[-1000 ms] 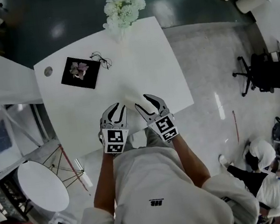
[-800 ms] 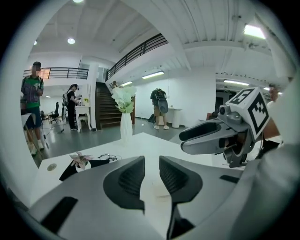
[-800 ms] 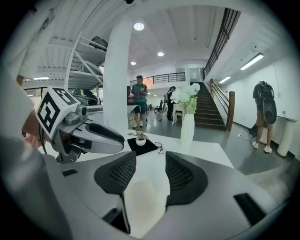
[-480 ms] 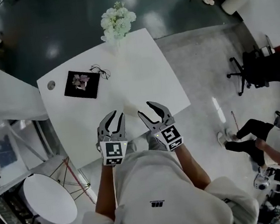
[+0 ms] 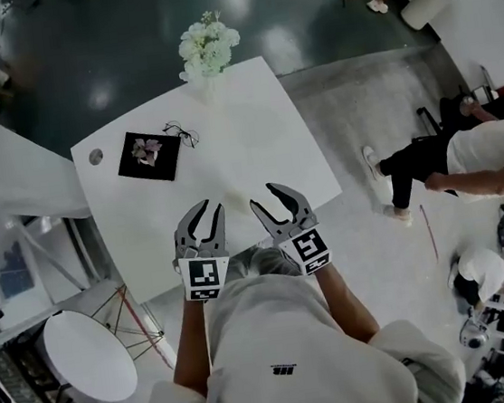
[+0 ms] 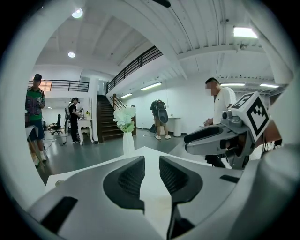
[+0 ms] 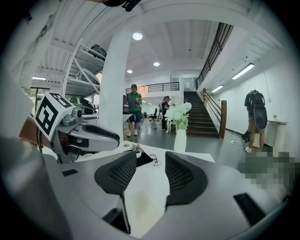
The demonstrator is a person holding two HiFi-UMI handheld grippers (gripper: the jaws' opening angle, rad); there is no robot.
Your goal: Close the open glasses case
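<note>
A flat black case [image 5: 146, 156] with something pale pink on it lies at the far left of the white table [image 5: 254, 141]. Whether its lid is raised I cannot tell. Thin-framed glasses [image 5: 182, 133] rest just right of it. Both show small in the right gripper view, the case [image 7: 140, 159] and the glasses [image 7: 153, 161] beyond the jaws. My left gripper [image 5: 210, 212] and right gripper [image 5: 268, 199] hover side by side over the table's near edge, well short of the case. Each is open with nothing between its fingers. From the left gripper [image 6: 151, 168] I see the right one [image 6: 220, 138].
A vase of white flowers [image 5: 208, 48] stands at the table's far edge, past the glasses. A cable hole [image 5: 95, 157] is at the far left corner. A round white table [image 5: 88, 353] sits low left. A person [image 5: 465, 156] walks on the floor at right.
Both grippers have stayed near the table's front edge, barely shifting. A person has walked into view on the floor at the right.
</note>
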